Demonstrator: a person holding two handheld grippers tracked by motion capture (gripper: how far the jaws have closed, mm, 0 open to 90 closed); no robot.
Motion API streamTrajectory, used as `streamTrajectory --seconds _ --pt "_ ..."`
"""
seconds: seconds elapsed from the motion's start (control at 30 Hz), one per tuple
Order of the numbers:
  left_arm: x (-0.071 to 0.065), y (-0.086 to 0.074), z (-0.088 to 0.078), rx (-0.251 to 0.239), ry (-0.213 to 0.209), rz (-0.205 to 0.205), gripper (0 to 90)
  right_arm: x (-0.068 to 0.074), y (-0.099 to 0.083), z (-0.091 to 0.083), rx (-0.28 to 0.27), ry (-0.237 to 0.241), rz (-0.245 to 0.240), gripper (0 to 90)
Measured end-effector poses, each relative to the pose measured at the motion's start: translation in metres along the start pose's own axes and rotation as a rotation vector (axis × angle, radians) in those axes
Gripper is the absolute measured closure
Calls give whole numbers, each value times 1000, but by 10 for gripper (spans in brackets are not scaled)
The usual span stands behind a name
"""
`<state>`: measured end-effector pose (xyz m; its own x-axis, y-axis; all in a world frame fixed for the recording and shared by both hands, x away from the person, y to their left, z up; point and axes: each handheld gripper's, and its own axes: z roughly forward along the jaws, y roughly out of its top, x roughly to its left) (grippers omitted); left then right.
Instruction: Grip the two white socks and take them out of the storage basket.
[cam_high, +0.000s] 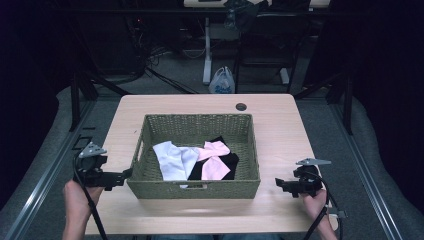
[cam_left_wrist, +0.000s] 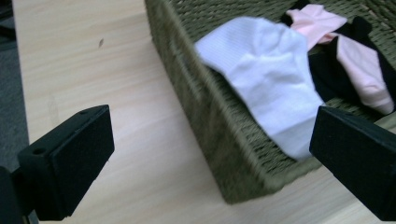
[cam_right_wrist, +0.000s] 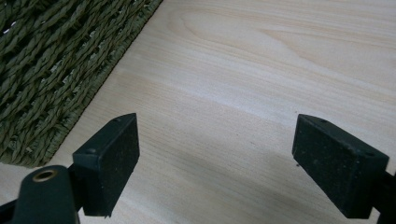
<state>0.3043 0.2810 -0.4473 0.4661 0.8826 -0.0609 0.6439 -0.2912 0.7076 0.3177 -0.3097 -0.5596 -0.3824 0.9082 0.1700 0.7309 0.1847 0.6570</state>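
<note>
Forearms enter the high view from below, holding the left gripper (cam_high: 127, 173) just beside the woven basket (cam_high: 150, 145) at its near left corner and the right gripper (cam_high: 278, 183) near its right wall, on the tabletop (cam_high: 280, 130). Left gripper view: fingers (cam_left_wrist: 70, 163) released, white sock (cam_left_wrist: 266, 74) draped over the basket's near wall beside pink socks (cam_left_wrist: 359, 65) on black cloth (cam_left_wrist: 327, 77); a low reach could catch that wall and drag the basket. Right gripper view: fingers (cam_right_wrist: 109, 158) spread wide, grasping nothing, beside the basket's outer weave.

Both tools (cam_high: 129, 173) (cam_high: 278, 183) gaping, empty

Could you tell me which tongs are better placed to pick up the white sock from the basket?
Left: the left tongs sit open at the basket's corner nearest the white sock.
</note>
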Motion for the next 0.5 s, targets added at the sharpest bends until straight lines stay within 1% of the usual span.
streamTrajectory --seconds 0.03,0.07,0.1,0.13,0.3,0.37,0.47,0.5 --pt "0 0 0 0 0 0 3 0 0 0 0 0 0 146" --pt "-4 11 3 -7 -21 21 3 -1 0 0 3 -3 -3 146" --pt "-4 11 3 -7 -21 21 5 0 0 0 5 -3 -2 146" --pt "-8 21 7 -4 -47 46 7 -1 0 0 3 1 -2 146" --pt "-19 44 22 32 -70 102 8 0 0 0 10 0 -4 146" --pt "-22 53 28 42 -88 114 10 -1 0 0 14 0 -6 146" --pt "-29 65 37 60 -103 136 20 -1 0 0 14 -1 -6 146" --pt "-29 65 37 60 -103 136 23 -1 0 0 14 -1 -6 146"
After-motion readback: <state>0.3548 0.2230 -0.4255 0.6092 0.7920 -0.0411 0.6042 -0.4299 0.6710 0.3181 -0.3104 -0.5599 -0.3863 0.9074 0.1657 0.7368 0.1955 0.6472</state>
